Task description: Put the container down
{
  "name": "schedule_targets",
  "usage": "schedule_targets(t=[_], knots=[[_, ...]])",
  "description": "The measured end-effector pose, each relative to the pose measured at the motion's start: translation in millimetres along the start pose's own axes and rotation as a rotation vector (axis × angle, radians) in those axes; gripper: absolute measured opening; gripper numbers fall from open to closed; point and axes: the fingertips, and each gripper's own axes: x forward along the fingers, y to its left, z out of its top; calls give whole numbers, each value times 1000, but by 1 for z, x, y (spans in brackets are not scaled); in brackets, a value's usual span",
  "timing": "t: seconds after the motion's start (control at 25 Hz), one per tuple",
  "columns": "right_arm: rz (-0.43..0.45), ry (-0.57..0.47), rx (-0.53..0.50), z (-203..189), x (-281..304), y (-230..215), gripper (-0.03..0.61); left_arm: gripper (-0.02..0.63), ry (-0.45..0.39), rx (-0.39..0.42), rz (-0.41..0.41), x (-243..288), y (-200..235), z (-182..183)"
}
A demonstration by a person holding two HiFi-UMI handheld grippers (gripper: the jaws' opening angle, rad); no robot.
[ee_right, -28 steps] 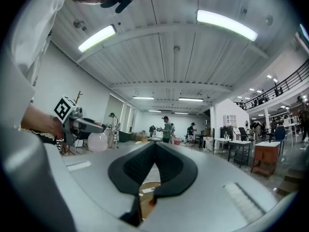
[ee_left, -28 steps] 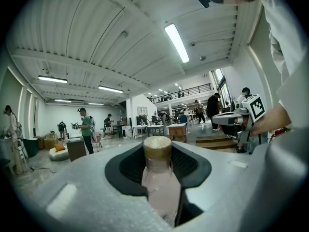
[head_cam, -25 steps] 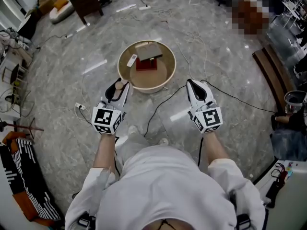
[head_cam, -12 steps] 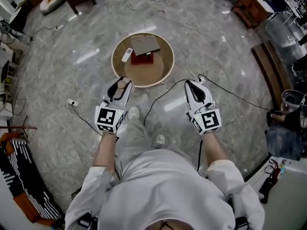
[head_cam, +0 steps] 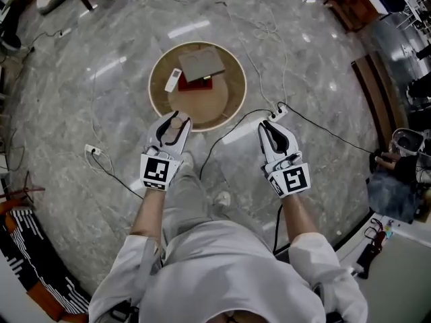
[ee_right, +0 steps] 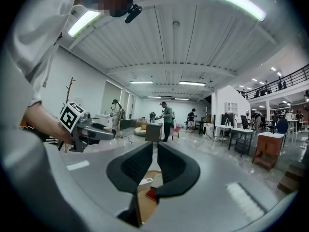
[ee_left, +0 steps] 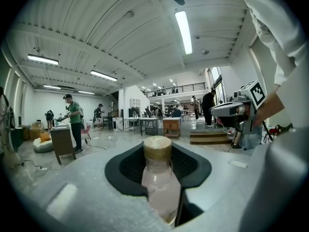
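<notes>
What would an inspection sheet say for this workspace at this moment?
Surface: round wooden table on a grey marble floor.
Job's things: bottle, capped, gripped, not yet set down.
Clutter: grey box, red item and white remote on the table.
Grippers: left gripper shut on the bottle; right gripper shut, empty.
Cables: black cable and white power strip on the floor.
Surroundings: wooden bench; people in the background.
</notes>
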Motion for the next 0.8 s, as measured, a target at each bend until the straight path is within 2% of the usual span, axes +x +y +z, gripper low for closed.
schedule_targets(t=[0.16,0.44,0.6,0.8], knots=[[-18,47,-13,-23,40,-13,34,133,19,-21,-33,32,28,-25],[-18,60,-9,-59,102,-31,34,133,50,-35,-75,93,57,-79],[33,52,16,-97,128,-40,31,133,73,-38,-48,129,62,-119],[111,43,56,-156,165,-54,29,133,85,-29,32,166,69,-171]])
